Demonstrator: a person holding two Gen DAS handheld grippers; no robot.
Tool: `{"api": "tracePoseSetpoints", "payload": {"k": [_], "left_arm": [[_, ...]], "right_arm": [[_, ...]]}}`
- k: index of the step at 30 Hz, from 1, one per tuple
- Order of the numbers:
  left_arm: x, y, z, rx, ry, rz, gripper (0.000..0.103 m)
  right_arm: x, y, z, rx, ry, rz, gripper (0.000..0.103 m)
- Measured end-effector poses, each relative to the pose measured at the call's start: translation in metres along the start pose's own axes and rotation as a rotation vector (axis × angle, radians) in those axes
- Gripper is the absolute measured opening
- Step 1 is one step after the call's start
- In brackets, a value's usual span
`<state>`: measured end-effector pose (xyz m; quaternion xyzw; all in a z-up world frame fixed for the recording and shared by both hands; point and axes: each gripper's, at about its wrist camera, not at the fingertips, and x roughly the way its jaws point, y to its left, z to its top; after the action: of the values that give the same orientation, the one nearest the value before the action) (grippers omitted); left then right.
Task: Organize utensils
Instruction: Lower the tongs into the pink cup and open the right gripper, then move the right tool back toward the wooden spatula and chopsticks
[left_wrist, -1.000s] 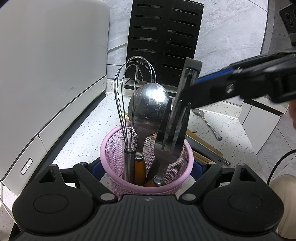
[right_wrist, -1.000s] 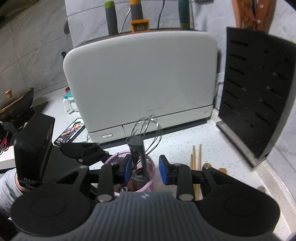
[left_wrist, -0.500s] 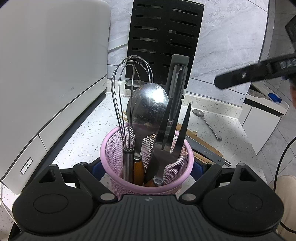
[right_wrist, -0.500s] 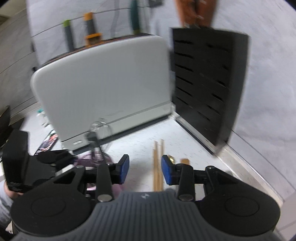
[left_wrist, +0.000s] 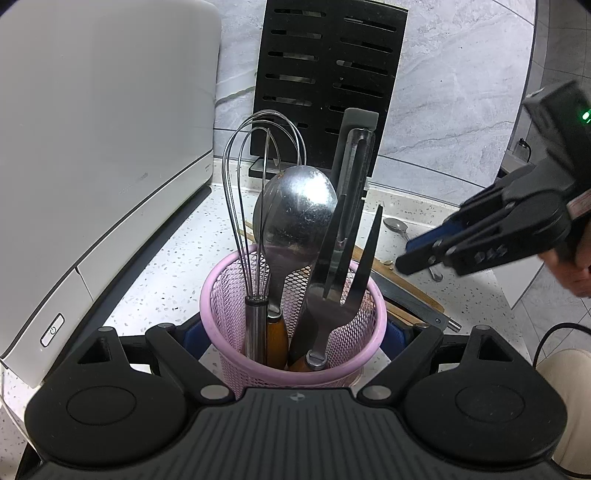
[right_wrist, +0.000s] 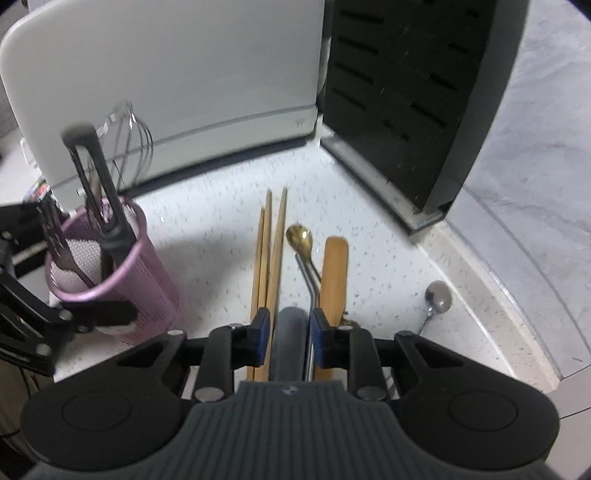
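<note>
My right claw (right_wrist: 287, 334), jaws just narrowing, straddles a grey handle (right_wrist: 291, 343) low in frame without clearly pinching it; only this view shows the chopsticks (right_wrist: 271, 254) and gold spoon (right_wrist: 300, 236) above. My left claw (left_wrist: 295, 334) clasps the pink basket (left_wrist: 221, 295), whisk (left_wrist: 255, 206) and ladle (left_wrist: 295, 210) upright inside.

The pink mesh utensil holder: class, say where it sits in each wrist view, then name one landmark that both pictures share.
Left wrist view: the pink mesh utensil holder is at bottom centre, between the left gripper's jaws.
Right wrist view: it stands at the left edge, left of the chopsticks on the counter.
Shared landmark: the black slotted knife block at the back.
</note>
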<state>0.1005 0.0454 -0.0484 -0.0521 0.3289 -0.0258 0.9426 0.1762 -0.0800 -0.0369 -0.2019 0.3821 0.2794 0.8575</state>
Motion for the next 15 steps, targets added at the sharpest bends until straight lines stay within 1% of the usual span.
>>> {"api": "tracePoseSetpoints", "payload": {"k": [6,15], "left_arm": [[0.0,0.0,0.0,-0.001,-0.001,0.0,0.102],[0.001,0.0,0.0,-0.003,-0.001,-0.001,0.102]], "right_arm": [[0.022,0.002,-0.005,0.0,0.049,-0.014,0.019],[0.038,0.002,-0.006,0.014,0.097,-0.027,0.019]]}}
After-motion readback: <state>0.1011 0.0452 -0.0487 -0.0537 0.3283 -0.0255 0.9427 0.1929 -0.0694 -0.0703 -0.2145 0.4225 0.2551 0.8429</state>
